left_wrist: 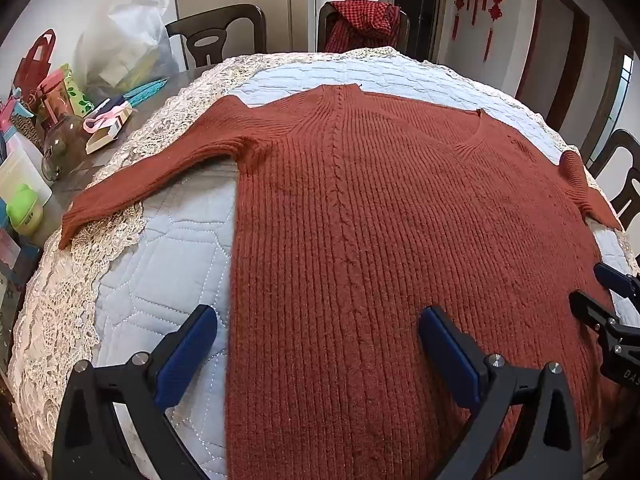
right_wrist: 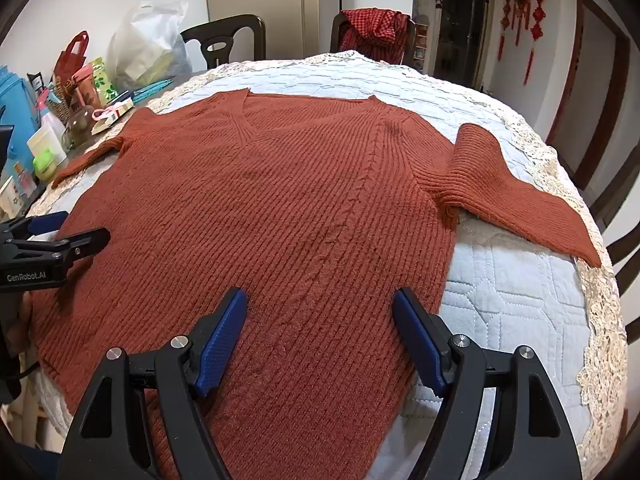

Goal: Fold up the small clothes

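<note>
A rust-red ribbed knit sweater (left_wrist: 380,216) lies flat, front up with its V-neck away from me, on a quilted light-blue mat (left_wrist: 168,256). Its left sleeve (left_wrist: 132,184) stretches out over the lace edge; its right sleeve (right_wrist: 520,196) stretches out to the right. My left gripper (left_wrist: 318,320) is open above the sweater's lower left edge, holding nothing. My right gripper (right_wrist: 320,300) is open above the sweater's lower right part, holding nothing. Each gripper shows in the other's view, the right one in the left wrist view (left_wrist: 600,288) and the left one in the right wrist view (right_wrist: 76,228).
The mat lies on a lace tablecloth (right_wrist: 600,320) over a table. Clutter crowds the table's left side: a glass jar (left_wrist: 60,148), bottles, small boxes, a white plastic bag (left_wrist: 128,40). Dark chairs (left_wrist: 224,32) stand behind, one draped with a red checked cloth (right_wrist: 376,36).
</note>
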The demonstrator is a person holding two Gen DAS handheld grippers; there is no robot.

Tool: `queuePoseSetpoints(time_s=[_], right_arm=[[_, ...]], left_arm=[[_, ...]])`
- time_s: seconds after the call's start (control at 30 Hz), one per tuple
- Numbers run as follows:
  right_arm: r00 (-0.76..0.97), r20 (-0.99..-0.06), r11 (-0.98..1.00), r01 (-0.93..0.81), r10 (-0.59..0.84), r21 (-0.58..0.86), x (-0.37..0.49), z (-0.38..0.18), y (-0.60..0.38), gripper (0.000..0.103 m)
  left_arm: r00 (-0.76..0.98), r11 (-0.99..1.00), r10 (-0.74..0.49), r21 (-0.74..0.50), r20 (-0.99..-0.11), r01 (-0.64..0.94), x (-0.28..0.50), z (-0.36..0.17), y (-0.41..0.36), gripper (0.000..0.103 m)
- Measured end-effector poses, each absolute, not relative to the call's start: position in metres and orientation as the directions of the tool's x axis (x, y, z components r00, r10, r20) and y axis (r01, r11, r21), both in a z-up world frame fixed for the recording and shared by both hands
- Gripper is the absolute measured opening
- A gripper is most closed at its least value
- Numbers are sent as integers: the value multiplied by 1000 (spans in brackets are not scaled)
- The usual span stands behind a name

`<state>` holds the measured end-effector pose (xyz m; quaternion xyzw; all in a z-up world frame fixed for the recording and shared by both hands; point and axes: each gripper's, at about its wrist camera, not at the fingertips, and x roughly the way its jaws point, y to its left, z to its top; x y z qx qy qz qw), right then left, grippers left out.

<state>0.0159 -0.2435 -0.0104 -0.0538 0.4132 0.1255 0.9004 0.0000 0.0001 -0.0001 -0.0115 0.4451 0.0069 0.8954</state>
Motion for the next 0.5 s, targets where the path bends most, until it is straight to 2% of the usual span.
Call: queuePoseSetpoints(time_s=[0.5], right_arm=[[628, -757, 963, -271, 179, 3, 16, -11, -242, 75]], left_arm=[[604, 1000, 8, -9, -797, -26, -2, -1, 1, 103]])
